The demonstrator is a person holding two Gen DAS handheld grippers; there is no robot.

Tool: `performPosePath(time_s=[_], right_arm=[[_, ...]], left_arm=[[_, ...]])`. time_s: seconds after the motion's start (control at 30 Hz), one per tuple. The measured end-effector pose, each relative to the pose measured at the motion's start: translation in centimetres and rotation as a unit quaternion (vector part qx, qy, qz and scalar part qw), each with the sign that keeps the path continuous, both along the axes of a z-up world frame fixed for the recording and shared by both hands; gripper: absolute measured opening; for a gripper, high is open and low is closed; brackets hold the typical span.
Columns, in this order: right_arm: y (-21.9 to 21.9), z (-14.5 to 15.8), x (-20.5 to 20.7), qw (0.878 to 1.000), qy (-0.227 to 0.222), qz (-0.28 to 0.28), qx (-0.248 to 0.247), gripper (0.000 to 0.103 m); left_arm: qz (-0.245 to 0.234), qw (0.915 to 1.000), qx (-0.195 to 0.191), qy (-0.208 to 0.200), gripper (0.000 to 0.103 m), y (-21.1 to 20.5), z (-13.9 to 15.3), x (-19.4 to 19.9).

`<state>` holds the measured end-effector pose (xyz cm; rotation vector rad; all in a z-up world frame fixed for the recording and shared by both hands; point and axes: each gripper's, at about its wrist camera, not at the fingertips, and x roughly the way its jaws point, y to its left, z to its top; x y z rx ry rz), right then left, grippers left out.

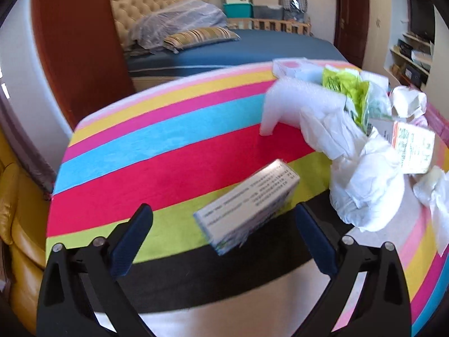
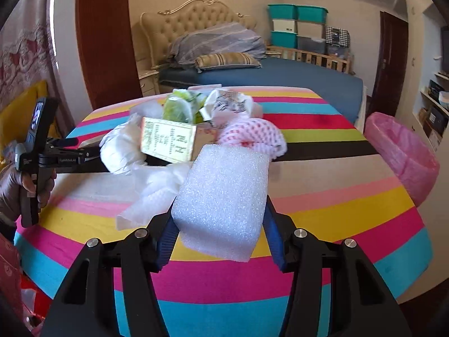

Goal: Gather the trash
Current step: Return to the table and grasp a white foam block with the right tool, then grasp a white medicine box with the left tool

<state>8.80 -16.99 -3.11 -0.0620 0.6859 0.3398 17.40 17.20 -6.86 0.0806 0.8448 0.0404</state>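
Foam block [image 2: 221, 205] sits gripped in right claw [image 2: 220, 231] (seemingly; left-wrist view misses it).

I see a blue bed [image 2: 280, 82] at twelve o'clock, teal storage boxes [image 2: 297, 25] stacked at one o'clock.

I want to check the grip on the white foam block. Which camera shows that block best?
The right wrist view: the foam block fills the centre of the picture, sharp, sitting between the right gripper jaws, which touch its sides. I can't pick the block out in the left wrist view, whose right edge shows only crumpled trash.
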Motion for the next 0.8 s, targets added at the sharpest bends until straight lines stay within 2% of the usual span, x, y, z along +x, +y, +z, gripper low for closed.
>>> performPosePath(time_s=[0.03, 0.07, 0.13, 0.17, 0.23, 0.4, 0.57, 0.8], right_arm=[[-0.5, 0.1, 0.2, 1.000, -0.002, -0.006, 0.000, 0.048], [-0.6, 0.0, 0.2, 1.000, -0.004, -0.010, 0.000, 0.048], [-0.8, -0.2, 0.5, 1.000, -0.004, -0.019, 0.001, 0.048], [-0.9, -0.5, 0.5, 1.000, -0.005, -0.023, 0.001, 0.048], [-1.7, -0.8, 0.9, 0.999, -0.002, -0.034, 0.003, 0.048], [-3.6, -1.1, 1.2, 0.999, 0.001, -0.051, 0.016, 0.048], [-4.3, -0.9, 1.1, 0.998, -0.002, -0.056, 0.027, 0.048], [-5.0, -1.1, 1.3, 0.998, 0.000, -0.060, 0.033, 0.048]], left_arm=[[-0.007, 0.9999, -0.006, 0.011, 0.075, -0.2, -0.4, 0.4], [-0.017, 0.9995, -0.016, 0.021, 0.068, -0.5, -0.7, 0.6], [-0.035, 0.9981, -0.048, 0.016, 0.051, -1.2, -0.5, 0.2], [-0.045, 0.9977, -0.049, 0.016, 0.040, -1.9, -0.5, 0.0], [-0.057, 0.9974, -0.042, 0.014, 0.032, -3.2, -0.6, -0.7], [-0.078, 0.9965, -0.031, 0.002, 0.025, -6.9, -0.7, -2.8], [-0.102, 0.9939, -0.042, -0.011, 0.024, -10.4, -0.4, -4.0], [-0.148, 0.9883, -0.031, -0.019, 0.024, -16.2, 0.1, -4.4]])
